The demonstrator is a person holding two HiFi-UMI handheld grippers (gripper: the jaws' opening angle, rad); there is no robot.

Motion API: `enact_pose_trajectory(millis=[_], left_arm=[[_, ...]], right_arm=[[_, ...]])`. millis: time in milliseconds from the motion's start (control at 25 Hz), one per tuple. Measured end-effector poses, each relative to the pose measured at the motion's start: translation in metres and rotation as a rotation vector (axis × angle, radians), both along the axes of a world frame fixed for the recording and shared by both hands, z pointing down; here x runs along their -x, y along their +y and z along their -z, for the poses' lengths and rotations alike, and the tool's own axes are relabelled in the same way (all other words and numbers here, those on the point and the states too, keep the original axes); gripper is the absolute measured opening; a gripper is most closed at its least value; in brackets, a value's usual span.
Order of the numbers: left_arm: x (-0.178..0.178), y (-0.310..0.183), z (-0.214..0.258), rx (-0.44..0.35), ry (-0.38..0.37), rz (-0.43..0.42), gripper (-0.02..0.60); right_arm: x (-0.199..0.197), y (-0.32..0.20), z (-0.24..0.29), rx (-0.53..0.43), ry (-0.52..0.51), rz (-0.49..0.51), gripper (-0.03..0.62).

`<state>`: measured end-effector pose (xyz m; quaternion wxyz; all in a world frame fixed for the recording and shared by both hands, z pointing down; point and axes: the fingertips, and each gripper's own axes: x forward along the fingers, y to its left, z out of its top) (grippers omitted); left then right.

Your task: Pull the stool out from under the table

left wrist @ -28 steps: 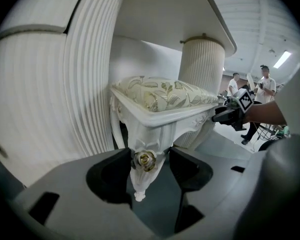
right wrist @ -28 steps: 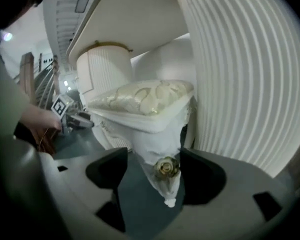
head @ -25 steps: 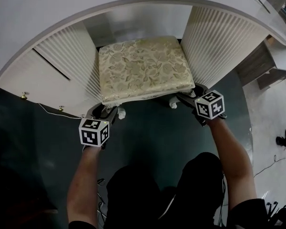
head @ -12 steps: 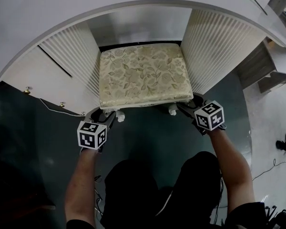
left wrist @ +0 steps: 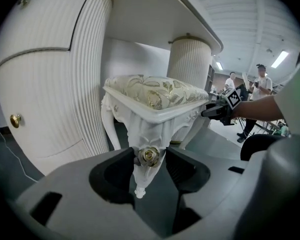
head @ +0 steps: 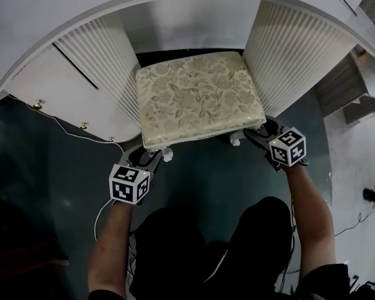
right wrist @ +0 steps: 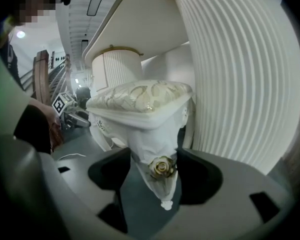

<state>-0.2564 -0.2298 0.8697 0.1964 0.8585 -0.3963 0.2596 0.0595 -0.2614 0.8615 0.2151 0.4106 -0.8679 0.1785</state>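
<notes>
Black pads on my left fingers [left wrist: 115,170] press either side of a carved white leg [left wrist: 142,134], right at its gold rose [left wrist: 149,155]; the left gripper [left wrist: 149,160] stands about half open, its jaws have just been closing, and that leg fills the gap between them; my right fingers [right wrist: 112,170] do the same on a second leg [right wrist: 157,141], at a second gold rose [right wrist: 162,167]; the right gripper [right wrist: 162,170] stands a little wider, its jaws have lately been closing too, and both pads bear on the leg; so I hold the stool [head: 199,95] by its two front legs, one gripper to each.

From above, the left gripper [head: 147,160] sits at the seat's 7 o'clock corner and the right gripper [head: 261,132] at its 4 o'clock corner; the stool has one square cushion in pale cream-gold leaf brocade on a white carved frame with curved legs; two white feet show below its near edge.

It stands at my 12 o'clock on the dark teal floor [head: 200,180], in the knee gap of the white table [head: 62,24]; two fluted pedestals flank it, one at its 9 o'clock [head: 106,61], one at its 3 o'clock [head: 290,49]; its far part lies between them, its near edge towards me; three small brass knobs [head: 82,125] dot the table's front at 8 o'clock.
</notes>
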Motion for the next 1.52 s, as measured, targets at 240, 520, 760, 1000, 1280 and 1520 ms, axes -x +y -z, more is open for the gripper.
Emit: enact_pose_trajectory(millis=[240, 520, 760, 1000, 1280, 1520], left_arm=[[0.000, -0.006, -0.001, -0.034, -0.023, 0.034, 0.235], [-0.007, -0.017, -0.007, -0.049, 0.012, 0.072, 0.271], [-0.007, -0.010, -0.009, 0.000, -0.024, 0.198, 0.287], [-0.005, -0.005, -0.008, 0.068, -0.053, 0.081, 0.261], [0.007, -0.011, 0.033, -0.007, -0.104, 0.046, 0.267], [0.008, -0.008, 0.061, 0.001, -0.027, 0.005, 0.306]], right_arm=[[0.001, 0.001, -0.002, 0.002, 0.005, 0.032, 0.290], [-0.005, -0.001, 0.001, 0.017, 0.034, 0.080, 0.272], [-0.010, 0.006, 0.002, 0.144, 0.015, 0.259, 0.221], [-0.012, 0.010, 0.006, 0.236, 0.037, 0.379, 0.219], [-0.012, -0.008, 0.058, 0.139, -0.007, 0.469, 0.292], [-0.001, -0.004, 0.068, 0.231, -0.097, 0.516, 0.403]])
